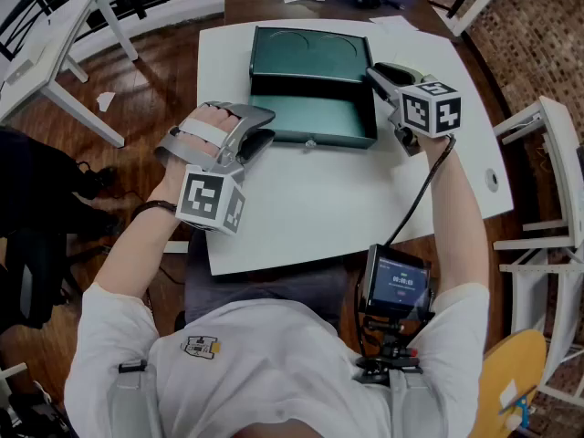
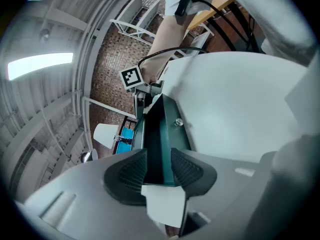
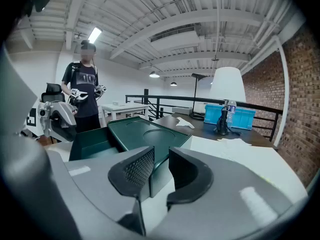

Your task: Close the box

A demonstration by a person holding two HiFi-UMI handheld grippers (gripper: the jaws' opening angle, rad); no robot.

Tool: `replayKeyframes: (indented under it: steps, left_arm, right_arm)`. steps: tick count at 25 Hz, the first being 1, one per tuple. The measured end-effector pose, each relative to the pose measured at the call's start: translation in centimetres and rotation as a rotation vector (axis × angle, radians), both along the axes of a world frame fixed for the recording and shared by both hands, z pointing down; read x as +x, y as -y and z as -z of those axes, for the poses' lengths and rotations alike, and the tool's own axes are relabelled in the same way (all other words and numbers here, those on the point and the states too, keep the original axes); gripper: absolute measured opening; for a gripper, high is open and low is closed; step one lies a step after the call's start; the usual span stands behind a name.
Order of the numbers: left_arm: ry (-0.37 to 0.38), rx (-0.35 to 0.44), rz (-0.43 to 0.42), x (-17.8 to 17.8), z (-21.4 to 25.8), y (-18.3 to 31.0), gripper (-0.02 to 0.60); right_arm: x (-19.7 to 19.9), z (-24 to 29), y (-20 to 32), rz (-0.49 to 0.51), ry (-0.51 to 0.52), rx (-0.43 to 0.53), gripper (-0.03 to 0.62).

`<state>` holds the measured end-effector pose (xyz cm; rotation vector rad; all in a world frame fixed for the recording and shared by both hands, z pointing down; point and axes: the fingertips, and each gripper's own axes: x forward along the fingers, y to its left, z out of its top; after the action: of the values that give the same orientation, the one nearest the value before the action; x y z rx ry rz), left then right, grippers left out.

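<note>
**Open box on the table.** The green box (image 1: 315,117) stands at the middle of the white table (image 1: 365,208), with its lid (image 1: 306,53) folded back flat on the far side. A small knob (image 1: 310,141) sits on the near wall.

The left tool (image 2: 159,159) lies just beside the box's near-left corner. Its jaws stand wide apart and hold nothing, and the left end of the box shows in the gap ahead of them.

The right tool (image 3: 160,159) is at the box's right side, level with the hinge line. Its jaws are drawn close on the lid's near corner, which fills the gap between the pads.

A person (image 3: 82,91) stands beyond the table.
</note>
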<state>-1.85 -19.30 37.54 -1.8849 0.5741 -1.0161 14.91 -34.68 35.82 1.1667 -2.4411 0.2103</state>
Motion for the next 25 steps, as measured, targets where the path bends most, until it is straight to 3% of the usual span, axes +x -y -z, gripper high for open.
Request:
replayKeyframes:
  steps: [4, 7, 16, 25]
  left_arm:
    - [0.035, -0.07, 0.006, -0.2, -1.3, -0.4, 0.133]
    - [0.067, -0.074, 0.037, -0.4, -2.4, 0.3, 0.05]
    - [0.029, -0.121, 0.088, 0.2, -1.9, 1.5, 0.046]
    - [-0.006, -0.056, 0.202, 0.3, -1.9, 8.0, 0.046]
  right_arm:
    - [-0.2, 0.1, 0.1, 0.0, 0.022, -0.007, 0.087]
    - [0.0, 0.0, 0.1, -0.003, 0.034, -0.01, 0.087]
    - [0.1, 0.0, 0.1, 0.004, 0.041, -0.006, 0.087]
    - [0.0, 0.0, 0.1, 0.008, 0.041, -0.005, 0.087]
